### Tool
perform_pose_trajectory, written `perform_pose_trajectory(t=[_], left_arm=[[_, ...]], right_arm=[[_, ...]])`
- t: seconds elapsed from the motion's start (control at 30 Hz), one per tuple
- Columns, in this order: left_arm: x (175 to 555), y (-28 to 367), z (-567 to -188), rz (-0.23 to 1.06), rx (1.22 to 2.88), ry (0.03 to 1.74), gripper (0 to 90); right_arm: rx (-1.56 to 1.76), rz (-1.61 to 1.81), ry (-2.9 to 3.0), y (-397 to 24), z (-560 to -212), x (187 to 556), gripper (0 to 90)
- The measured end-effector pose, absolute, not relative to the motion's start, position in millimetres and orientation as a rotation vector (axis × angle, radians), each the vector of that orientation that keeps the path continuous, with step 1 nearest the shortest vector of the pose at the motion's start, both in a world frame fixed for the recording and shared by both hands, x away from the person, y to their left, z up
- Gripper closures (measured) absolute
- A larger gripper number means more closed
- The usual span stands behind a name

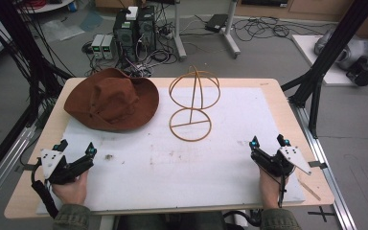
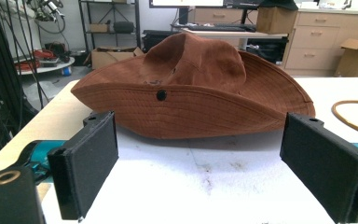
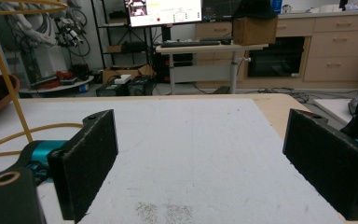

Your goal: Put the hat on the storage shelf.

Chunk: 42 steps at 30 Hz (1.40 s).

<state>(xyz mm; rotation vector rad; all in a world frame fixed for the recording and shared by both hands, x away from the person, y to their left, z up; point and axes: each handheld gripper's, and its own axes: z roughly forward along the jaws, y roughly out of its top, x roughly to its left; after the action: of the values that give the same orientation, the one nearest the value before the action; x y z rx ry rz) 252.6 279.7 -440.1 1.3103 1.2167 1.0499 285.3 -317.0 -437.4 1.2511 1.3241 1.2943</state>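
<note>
While claws (image 1: 76, 147) idle, hat (image 1: 111, 99) beside stand (image 1: 193, 104).

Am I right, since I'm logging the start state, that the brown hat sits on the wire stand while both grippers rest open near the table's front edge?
Not quite. The hat is not on the stand; it lies on the table to the stand's left, as the high view shows. The rest holds: the left gripper and right gripper both rest open near the front edge.

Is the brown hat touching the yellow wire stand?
Apart. The high view shows the brown hat on the left and the yellow wire stand beside it, with a strip of white table cover between them.
</note>
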Motion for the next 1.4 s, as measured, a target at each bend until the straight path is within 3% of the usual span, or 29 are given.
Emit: perform_pose_trajectory(t=[0.63, 0.83, 0.97, 1.27, 1.4], left_arm=[[251.0, 279.5, -438.0, 1.027, 1.301, 1.167, 11.4], [255.3, 279.9, -434.3, 0.958, 1.325, 1.158, 11.9], [258.0, 274.2, -429.9, 1.008, 1.362, 1.130, 11.9], [289.9, 285.8, -417.2, 0.961, 1.313, 1.184, 12.0], [304.2, 287.8, -407.4, 0.985, 1.395, 1.187, 12.0]], right_arm=[[1.269, 1.302, 1.320, -317.4, -437.7, 285.3, 9.5], [1.280, 1.307, 1.321, -318.2, -436.9, 286.0, 9.4], [1.307, 1.338, 1.301, -322.5, -435.0, 287.1, 9.4], [1.317, 1.347, 1.297, -325.2, -434.0, 287.9, 9.4], [1.317, 1.345, 1.307, -323.2, -434.7, 288.9, 9.4]])
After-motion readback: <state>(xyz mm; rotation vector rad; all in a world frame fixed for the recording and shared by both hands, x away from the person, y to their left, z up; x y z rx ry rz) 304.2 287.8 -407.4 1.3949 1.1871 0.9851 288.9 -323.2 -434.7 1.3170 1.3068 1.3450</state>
